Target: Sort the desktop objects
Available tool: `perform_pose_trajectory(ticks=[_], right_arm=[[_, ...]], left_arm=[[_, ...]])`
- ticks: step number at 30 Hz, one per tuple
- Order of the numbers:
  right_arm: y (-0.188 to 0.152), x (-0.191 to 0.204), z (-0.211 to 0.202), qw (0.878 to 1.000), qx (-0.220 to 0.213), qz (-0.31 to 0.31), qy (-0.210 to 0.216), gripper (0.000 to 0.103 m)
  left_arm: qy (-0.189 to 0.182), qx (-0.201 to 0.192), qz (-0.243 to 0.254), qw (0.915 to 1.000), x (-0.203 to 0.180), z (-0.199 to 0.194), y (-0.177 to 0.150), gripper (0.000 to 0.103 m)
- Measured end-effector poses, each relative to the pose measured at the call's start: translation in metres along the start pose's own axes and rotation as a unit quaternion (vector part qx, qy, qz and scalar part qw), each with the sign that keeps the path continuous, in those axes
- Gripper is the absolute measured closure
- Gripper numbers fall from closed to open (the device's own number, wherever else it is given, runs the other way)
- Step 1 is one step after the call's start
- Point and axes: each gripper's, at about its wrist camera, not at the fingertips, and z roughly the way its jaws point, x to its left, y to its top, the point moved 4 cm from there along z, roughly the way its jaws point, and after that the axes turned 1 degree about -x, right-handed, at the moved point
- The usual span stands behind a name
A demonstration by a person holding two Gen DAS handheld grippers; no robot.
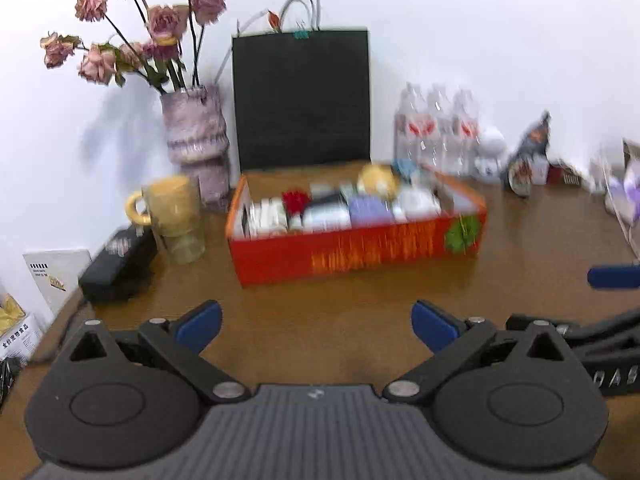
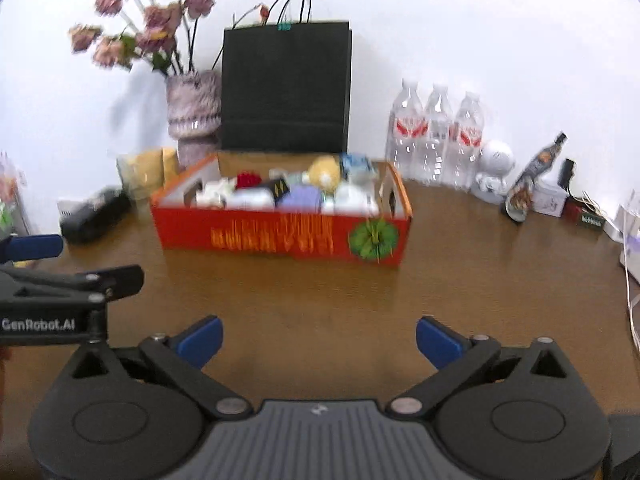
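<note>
A red cardboard box (image 1: 360, 252) (image 2: 280, 236) sits mid-table, packed with several small items: white packets, a purple box, a red pom-pom (image 1: 295, 199) and a yellow plush (image 2: 325, 171). My left gripper (image 1: 318, 322) hovers over bare wood in front of the box, its blue-padded fingers spread wide and holding nothing. My right gripper (image 2: 319, 340) is open too, likewise short of the box and empty. Each gripper shows at the edge of the other's view: the right one (image 1: 612, 276), the left one (image 2: 36, 246).
A wooden table (image 2: 480, 280) meets a white wall. Along the back stand a vase of dried roses (image 1: 196, 140), a black paper bag (image 1: 302, 96), three water bottles (image 2: 436, 136), a white figurine (image 2: 494, 172) and a snack bag (image 2: 532, 180). A yellow mug (image 1: 170, 208) and a black case (image 1: 120, 264) are at the left.
</note>
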Motion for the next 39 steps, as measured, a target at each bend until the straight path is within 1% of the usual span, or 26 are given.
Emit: perform_pose_trajectory(ticks=[3,6,9,11,14,25,39], right_arm=[[-0.033,0.001,0.002,1.000,0.000,0.012,-0.002,0.000],[-0.045,0.003,0.004,1.000,-0.013,0.019,-0.002,0.000],[-0.048,0.005,0.010,1.000,-0.013,0.021,-0.009,0.000],[-0.051,0.005,0.012,1.000,-0.006,0.021,-0.011,0.000],[-0.054,0.006,0.016,1.000,0.004,0.019,-0.014,0.000],[-0.068,0.010,0.029,0.999,0.042,0.015,-0.023,0.000],[-0.068,0.011,0.031,0.999,0.046,0.017,-0.011,0.000]], left_arm=[[-0.002,0.034,-0.020,0.9992,0.001,0.003,-0.037,0.000],[0.000,0.049,-0.020,0.9986,0.002,0.004,-0.053,0.000],[0.011,0.051,-0.024,0.9984,0.007,0.007,-0.056,0.000],[0.010,0.058,-0.031,0.9978,0.009,0.011,-0.057,0.000],[0.019,0.071,-0.034,0.9967,0.011,0.016,-0.057,0.000],[0.013,0.079,-0.046,0.9957,0.013,0.018,-0.061,0.000],[0.014,0.079,-0.048,0.9956,0.013,0.019,-0.060,0.000]])
